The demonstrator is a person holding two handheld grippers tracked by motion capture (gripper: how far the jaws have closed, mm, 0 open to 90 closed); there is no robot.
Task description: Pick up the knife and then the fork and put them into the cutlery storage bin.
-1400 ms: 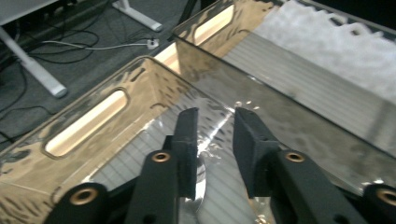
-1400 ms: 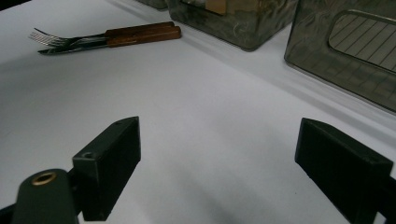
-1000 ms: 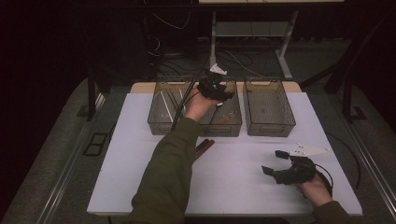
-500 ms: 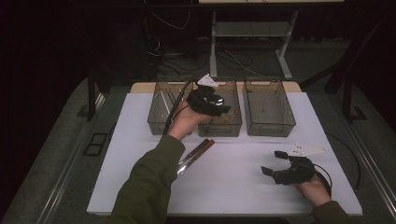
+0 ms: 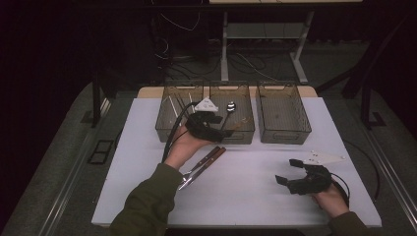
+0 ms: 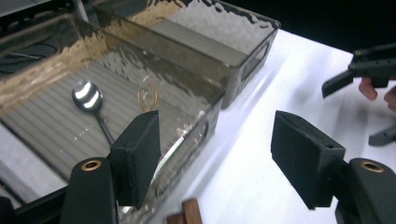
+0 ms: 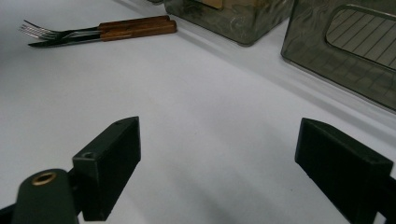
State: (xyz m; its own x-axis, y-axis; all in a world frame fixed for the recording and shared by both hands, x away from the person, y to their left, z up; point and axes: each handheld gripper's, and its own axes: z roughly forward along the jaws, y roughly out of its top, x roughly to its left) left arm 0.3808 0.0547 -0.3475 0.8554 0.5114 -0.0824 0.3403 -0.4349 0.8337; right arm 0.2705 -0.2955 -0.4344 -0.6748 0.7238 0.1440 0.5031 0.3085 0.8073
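Three smoked plastic bins (image 5: 283, 114) are sitting in a row along the far edge of your white table (image 5: 246, 191), and they are what is crowding your left gripper (image 5: 212, 129) right now. In the left gripper view, the near wall of the middle bin (image 6: 205, 116) is rising just in front of your jaws, with a spoon (image 6: 91, 102) lying on its ribbed floor behind that wall. From the high view the spoon (image 5: 230, 107) is resting toward the back of that bin, and thin pale sticks (image 5: 173, 105) are leaning in the leftmost one.

You are holding the left gripper just over the front rim of the middle bin, with its cable looping down toward your sleeve. Its jaws have just been opening, and they are standing apart with nothing between the pads.

The fork and knife (image 5: 204, 164), both with wooden handles, are lying side by side on the table just in front of the bins, right beneath your left hand (image 5: 184, 147). Their handles are pointing toward the bins and their metal ends toward you. In the left gripper view the handle tips (image 6: 186, 217) are peeking in at the bottom edge, below and between your jaws, not touching them.

Your right gripper (image 5: 291, 173) is resting low near the right front of the table, well apart from the cutlery. Its jaws are spread wide and empty. In the right gripper view the fork and knife (image 7: 100, 30) are lying far off, with bare table between.
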